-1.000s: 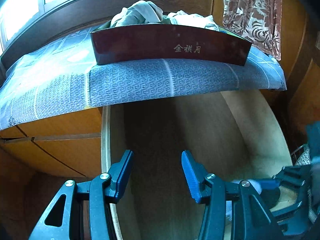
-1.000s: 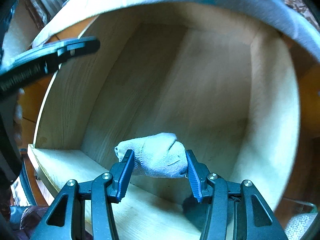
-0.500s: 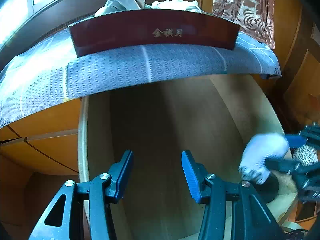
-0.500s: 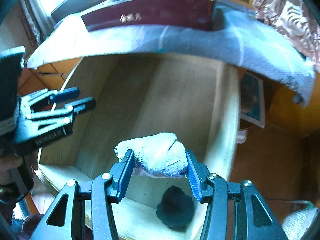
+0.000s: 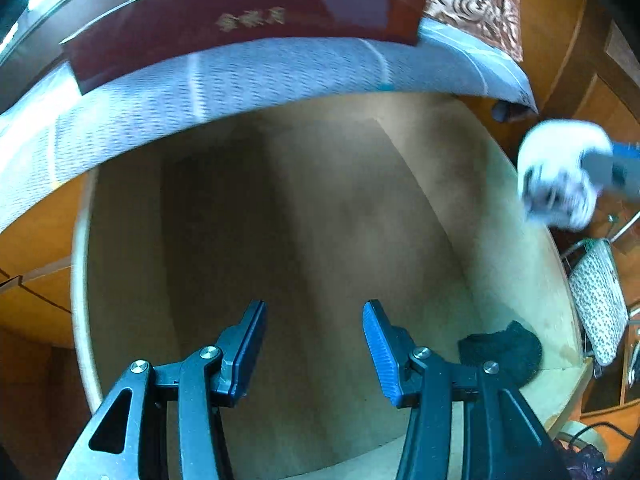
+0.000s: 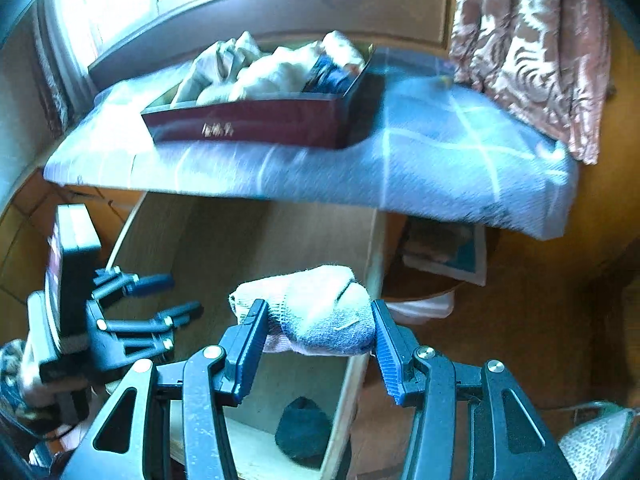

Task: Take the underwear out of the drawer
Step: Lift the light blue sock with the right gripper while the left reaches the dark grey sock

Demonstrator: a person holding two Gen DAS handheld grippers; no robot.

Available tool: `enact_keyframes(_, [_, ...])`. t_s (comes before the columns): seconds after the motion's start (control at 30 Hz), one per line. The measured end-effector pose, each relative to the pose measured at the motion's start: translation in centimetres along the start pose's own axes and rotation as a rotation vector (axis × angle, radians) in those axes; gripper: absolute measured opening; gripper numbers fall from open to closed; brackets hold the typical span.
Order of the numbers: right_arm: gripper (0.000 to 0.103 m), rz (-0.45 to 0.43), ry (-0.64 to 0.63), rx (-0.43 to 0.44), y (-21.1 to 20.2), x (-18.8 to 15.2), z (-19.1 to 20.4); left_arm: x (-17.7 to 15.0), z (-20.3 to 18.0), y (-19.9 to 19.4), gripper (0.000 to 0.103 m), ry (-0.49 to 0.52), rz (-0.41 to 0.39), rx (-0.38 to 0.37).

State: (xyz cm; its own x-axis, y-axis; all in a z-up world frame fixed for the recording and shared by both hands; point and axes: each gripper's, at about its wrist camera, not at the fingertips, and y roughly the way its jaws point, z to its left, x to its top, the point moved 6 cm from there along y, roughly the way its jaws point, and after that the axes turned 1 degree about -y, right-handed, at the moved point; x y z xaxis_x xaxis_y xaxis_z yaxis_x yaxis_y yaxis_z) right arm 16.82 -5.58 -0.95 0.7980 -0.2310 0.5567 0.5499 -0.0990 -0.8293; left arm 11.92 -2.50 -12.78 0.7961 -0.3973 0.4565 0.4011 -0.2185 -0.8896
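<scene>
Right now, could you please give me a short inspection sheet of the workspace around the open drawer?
Surface: blue patterned cloth covers the top above the open wooden drawer.
Job's things: pale rolled garment in the right gripper; dark bundle in the drawer's front corner.
Clutter: dark red box heaped with laundry.
Grippers: left gripper open, empty, over the drawer.
Cables: black cable beside the drawer.
Surroundings: window, patterned curtain, wooden cabinets.

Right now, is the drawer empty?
No. A dark bundle lies in the drawer at its front corner; the white bundle is clamped in the right jaws above it.
</scene>
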Motion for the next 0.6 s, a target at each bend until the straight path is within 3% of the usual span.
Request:
enact_keyframes(0.2, [0.051, -0.054, 0.020, -0.032, -1.6, 1.2, -2.1, 0.6, -2.9, 2.0, 0.051, 0.020, 0.052, -0.078])
enact_keyframes(0.6, [0.051, -0.083, 0.042, -0.050, -2.5, 1.6, -4.4, 0.4, -8.0, 6.1, 0.051, 0.055, 0.188, -0.230])
